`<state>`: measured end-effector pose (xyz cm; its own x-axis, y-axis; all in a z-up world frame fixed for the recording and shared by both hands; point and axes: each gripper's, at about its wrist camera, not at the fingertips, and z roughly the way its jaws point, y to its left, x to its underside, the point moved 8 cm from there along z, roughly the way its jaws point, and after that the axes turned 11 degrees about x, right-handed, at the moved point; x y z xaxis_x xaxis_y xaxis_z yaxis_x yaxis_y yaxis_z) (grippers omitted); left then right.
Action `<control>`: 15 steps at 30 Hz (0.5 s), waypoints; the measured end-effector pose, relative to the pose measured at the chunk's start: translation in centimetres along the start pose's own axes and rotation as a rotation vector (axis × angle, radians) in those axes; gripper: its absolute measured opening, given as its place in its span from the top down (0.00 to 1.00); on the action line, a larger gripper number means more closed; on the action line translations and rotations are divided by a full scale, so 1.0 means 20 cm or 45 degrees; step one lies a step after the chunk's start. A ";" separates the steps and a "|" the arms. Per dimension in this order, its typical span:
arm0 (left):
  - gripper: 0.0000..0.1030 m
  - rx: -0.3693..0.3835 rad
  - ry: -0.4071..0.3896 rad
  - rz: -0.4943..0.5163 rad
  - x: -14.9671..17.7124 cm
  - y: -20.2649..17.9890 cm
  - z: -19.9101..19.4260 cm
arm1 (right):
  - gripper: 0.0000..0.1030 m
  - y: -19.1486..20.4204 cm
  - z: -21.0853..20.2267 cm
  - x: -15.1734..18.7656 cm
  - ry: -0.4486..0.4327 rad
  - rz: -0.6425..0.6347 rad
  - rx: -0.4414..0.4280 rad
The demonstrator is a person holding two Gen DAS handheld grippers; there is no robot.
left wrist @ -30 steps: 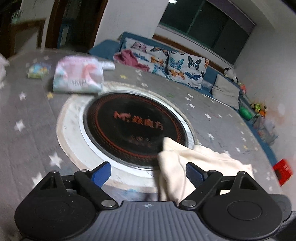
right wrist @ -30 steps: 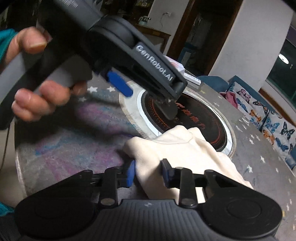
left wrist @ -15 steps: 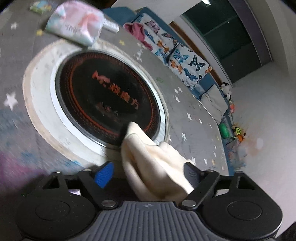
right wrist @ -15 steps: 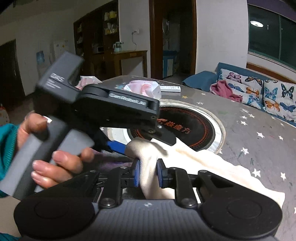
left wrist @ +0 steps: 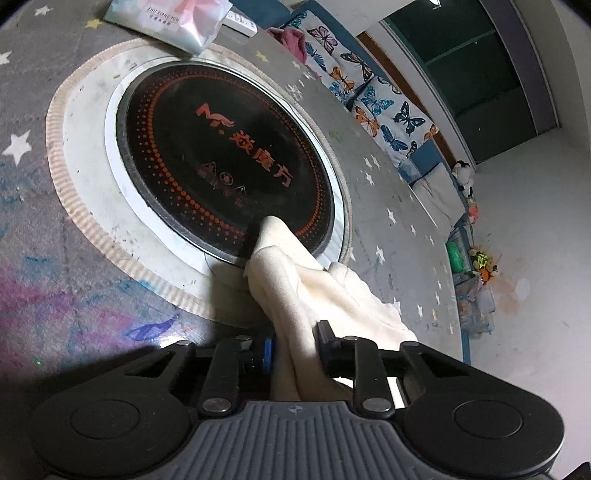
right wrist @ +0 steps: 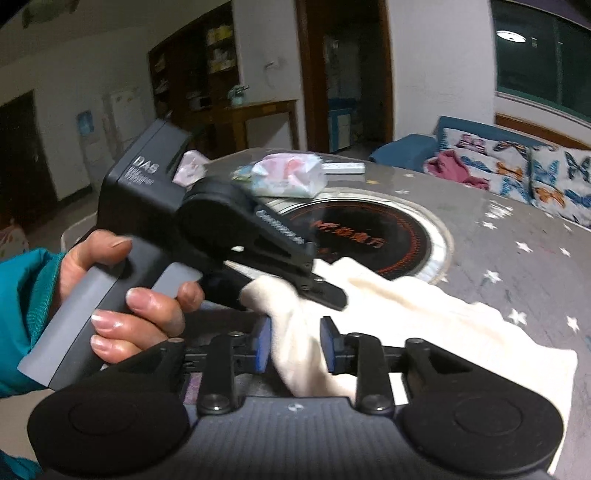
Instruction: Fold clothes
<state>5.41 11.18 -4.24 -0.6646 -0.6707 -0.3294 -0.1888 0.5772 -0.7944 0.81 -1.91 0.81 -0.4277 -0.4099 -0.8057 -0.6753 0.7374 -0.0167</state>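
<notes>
A cream garment (left wrist: 332,295) lies bunched on the star-patterned table, one corner reaching over the black hob. My left gripper (left wrist: 295,349) is shut on a thick fold of it near the table's front edge. In the right wrist view the same garment (right wrist: 443,325) spreads away to the right. My right gripper (right wrist: 295,343) holds a bunch of it between its blue pads. The left gripper's body crosses just above that spot, held by a hand (right wrist: 122,295) in a teal sleeve. Its upper finger (right wrist: 325,291) rests on the cloth.
A round black hob (left wrist: 221,158) with orange lettering sits sunk in the grey table (left wrist: 388,192). A pink tissue pack (left wrist: 170,18) and a white remote (right wrist: 343,168) lie beyond it. A sofa with butterfly cushions (left wrist: 380,110) runs along the far side.
My left gripper has come down over the garment's fold and shut on it, from wide open a second ago. The right gripper has lifted and levelled while keeping its hold.
</notes>
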 end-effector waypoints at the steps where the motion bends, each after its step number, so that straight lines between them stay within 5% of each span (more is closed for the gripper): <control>1: 0.76 -0.006 -0.001 0.010 0.00 0.00 0.00 | 0.66 -0.03 -0.01 0.01 -0.002 0.018 0.022; 15: 0.76 -0.089 -0.023 0.156 -0.01 -0.05 0.02 | 0.56 -0.69 -0.09 0.22 0.040 0.387 0.437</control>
<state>6.10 10.56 -3.60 -0.6730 -0.6011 -0.4310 -0.1576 0.6858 -0.7105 7.19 -14.76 -1.44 -0.5973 -0.1594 -0.7860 -0.2805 0.9597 0.0186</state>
